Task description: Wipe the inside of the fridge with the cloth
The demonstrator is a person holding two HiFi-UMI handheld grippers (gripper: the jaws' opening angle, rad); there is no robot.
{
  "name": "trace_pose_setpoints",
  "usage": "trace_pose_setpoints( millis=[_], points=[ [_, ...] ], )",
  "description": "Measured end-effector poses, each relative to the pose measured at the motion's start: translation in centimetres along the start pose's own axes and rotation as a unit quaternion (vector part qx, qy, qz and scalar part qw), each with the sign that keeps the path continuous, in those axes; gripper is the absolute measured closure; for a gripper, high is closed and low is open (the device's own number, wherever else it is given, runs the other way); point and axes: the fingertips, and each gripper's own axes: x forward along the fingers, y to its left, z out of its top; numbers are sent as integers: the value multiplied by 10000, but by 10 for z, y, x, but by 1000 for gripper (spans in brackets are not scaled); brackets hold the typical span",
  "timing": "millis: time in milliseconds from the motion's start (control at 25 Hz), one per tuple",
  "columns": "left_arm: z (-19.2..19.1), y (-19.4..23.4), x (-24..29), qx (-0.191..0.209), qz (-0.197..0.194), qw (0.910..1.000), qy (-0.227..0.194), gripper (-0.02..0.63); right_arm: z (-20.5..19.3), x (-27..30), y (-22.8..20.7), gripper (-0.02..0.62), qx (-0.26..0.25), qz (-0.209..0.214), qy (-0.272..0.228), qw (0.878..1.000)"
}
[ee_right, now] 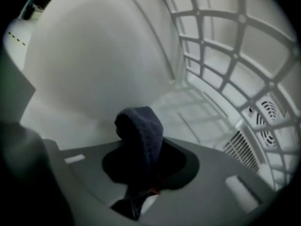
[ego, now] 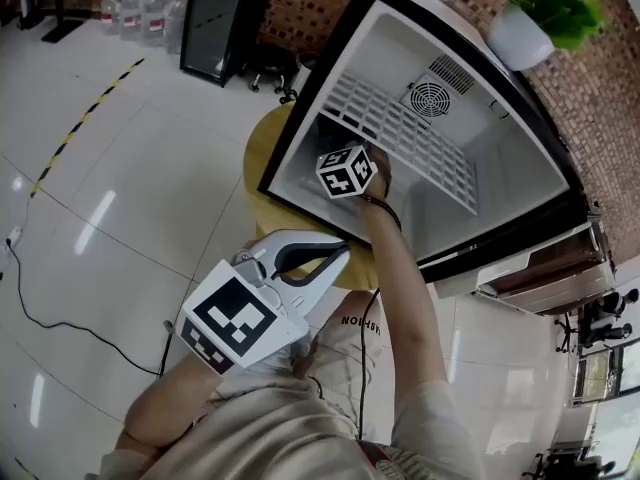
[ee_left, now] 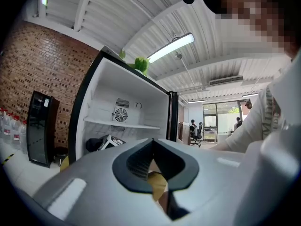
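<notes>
1. Brick wall and white floor tiles surround the open fridge (ego: 505,183).
2. Wiping seems under way: the right gripper (ee_right: 143,161) is inside, below the wire shelf (ego: 400,133). How much is already clean, I cannot tell.
3. Left gripper (ego: 335,256) hangs outside, closed and empty.
4. Dark cloth (ee_right: 140,128) is clamped in the right jaws and sticks out forward, near the fridge's front edge.

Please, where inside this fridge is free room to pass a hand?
Free: above the white wire shelf, bordered by the round fan grille and white fridge walls. Crowded: below the shelf, where the right gripper holds the dark blue cloth.
</notes>
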Motion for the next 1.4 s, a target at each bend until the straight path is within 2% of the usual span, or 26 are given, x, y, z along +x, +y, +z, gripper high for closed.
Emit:
trace_pose_setpoints(
  millis=[120,200,320,440,600,800,960,1160,1400],
  points=[
    [0,-2,-1,87,5,10000,20,606,7,13,9,515,-116,107,43,9999],
    [0,-4,-1,139,-8,9999,23,606,1,12,4,515,-191,10,132,9997],
    [7,-12,-1,114,-52,9999,-28,606,-48,-6,-22,515,-137,-286,674,9972],
    [12,-17,-1,124,-124,9998,-102,606,-113,-29,-50,517,36,-521,1450,9881],
    [13,-18,-3,114,-128,9998,-120,606,-151,-45,-69,517,109,-751,2086,9751],
    [20,-24,-4,149,-111,9997,-164,606,-145,-59,-65,517,323,-685,1854,9797],
    [19,-25,-2,265,-192,9993,-183,606,-134,-75,-58,517,215,-632,1577,9852],
    [16,-23,-1,151,-174,9997,-116,606,-113,-79,-50,517,67,-543,1329,9896],
    [15,-25,0,194,-240,9995,-85,606,-115,-77,-42,517,30,-500,1352,9896]
  ],
)
